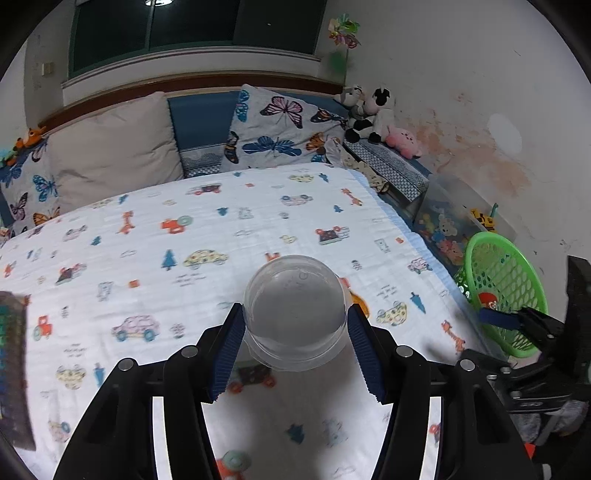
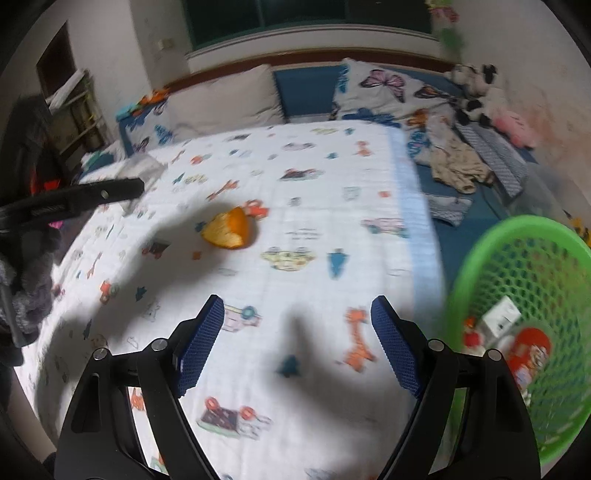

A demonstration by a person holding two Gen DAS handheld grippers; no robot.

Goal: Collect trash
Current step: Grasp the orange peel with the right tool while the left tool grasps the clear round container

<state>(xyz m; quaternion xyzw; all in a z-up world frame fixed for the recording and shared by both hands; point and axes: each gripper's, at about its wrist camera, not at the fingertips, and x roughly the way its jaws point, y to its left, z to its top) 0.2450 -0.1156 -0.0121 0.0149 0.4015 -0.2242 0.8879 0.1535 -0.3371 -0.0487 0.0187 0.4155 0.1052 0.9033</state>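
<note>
One clear plastic cup (image 1: 295,314), empty, base toward camera, embossed lettering unreadable, clamped between left gripper (image 1: 295,332) pads above the cartoon-print bedsheet (image 1: 147,240), right gripper (image 2: 297,343) jaws apart, empty, orange peel (image 2: 229,229) on sheet, green basket (image 2: 517,295) beside bed.

A bed (image 1: 110,229) fills most of both views, under a white sheet (image 2: 295,206) printed with cars, trees and giraffes. At its head lean a beige pillow (image 1: 114,147) and a butterfly pillow (image 1: 280,125) — a blue headboard (image 1: 201,118) between them. Plush toys (image 1: 369,110) sit in the corner by the stained wall (image 1: 480,110). Above is a dark window (image 1: 192,26). Crumpled clothes (image 2: 454,162) lie beside the sheet.
</note>
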